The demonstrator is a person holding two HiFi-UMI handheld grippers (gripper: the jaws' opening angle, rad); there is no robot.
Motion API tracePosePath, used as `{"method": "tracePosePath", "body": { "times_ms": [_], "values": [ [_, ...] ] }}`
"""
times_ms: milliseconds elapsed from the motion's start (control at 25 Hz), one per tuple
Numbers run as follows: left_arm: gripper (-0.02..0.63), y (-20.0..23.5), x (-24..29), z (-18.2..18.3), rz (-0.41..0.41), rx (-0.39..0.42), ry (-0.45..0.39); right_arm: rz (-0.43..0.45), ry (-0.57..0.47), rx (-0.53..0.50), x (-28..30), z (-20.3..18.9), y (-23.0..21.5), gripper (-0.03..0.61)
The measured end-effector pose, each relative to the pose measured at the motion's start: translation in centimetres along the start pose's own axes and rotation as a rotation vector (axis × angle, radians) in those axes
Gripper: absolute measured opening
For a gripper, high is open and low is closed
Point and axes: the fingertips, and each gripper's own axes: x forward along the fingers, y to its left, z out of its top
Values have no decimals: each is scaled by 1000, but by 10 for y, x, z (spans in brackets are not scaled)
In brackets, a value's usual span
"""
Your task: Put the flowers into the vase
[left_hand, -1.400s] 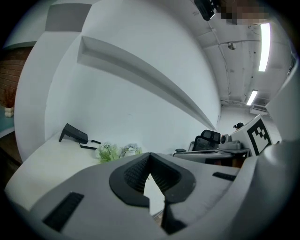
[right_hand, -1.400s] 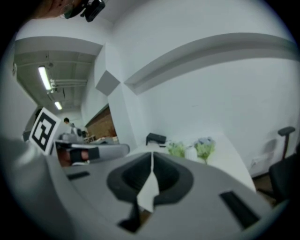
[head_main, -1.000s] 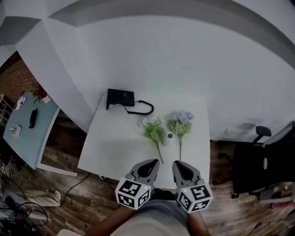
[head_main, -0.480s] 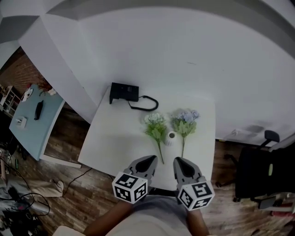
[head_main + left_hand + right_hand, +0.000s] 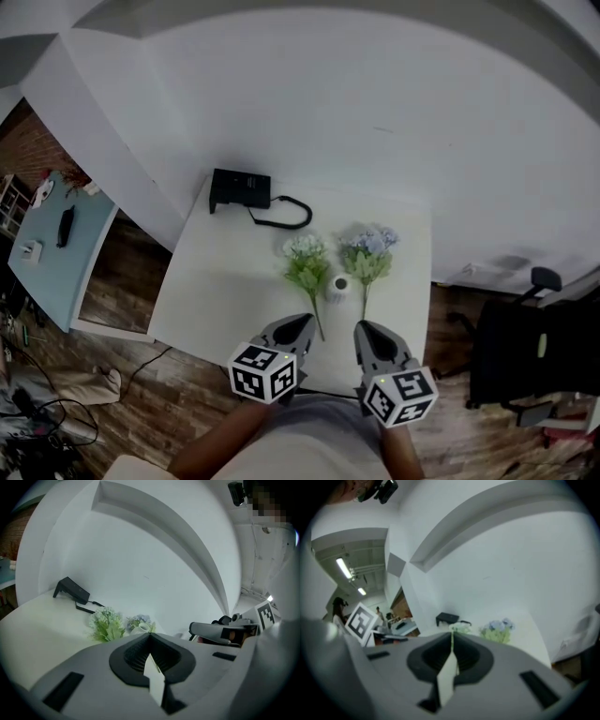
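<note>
**Two bunches flank the vase, stems pointing back at the waiting grippers**

The small white vase (image 5: 340, 283) stands upright near the middle of the white bench (image 5: 211, 295), with a bunch of flowers lying flat on either side of it. The white-flowered bunch (image 5: 307, 263) lies just left of the vase and the blue-flowered bunch (image 5: 367, 251) just right. Both have their heads beyond the vase, toward the wall, and their stems run back past it toward the person.

On the person's side of the vase, at the bench's near edge, the left gripper (image 5: 302, 323) sits close to the tip of the white bunch's stem. The right gripper (image 5: 367, 330) faces the blue bunch's stem from a little further off. Each has its fingers pressed together on nothing.

Each stem lies almost in line with the gripper facing it, so each hand looks best placed for the bunch on its own side. The fingers would have to part before either stem could be taken.

A black device (image 5: 240, 190) with a looped cord sits beyond the vase, at the far left corner.
</note>
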Motion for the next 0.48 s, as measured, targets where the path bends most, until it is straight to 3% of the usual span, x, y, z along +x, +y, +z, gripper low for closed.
{"method": "tracePosePath", "body": {
  "times_ms": [480],
  "values": [
    [23,33,33,-27,11,-111,127,-1,67,21,26,-4,-12,23]
  ]
}}
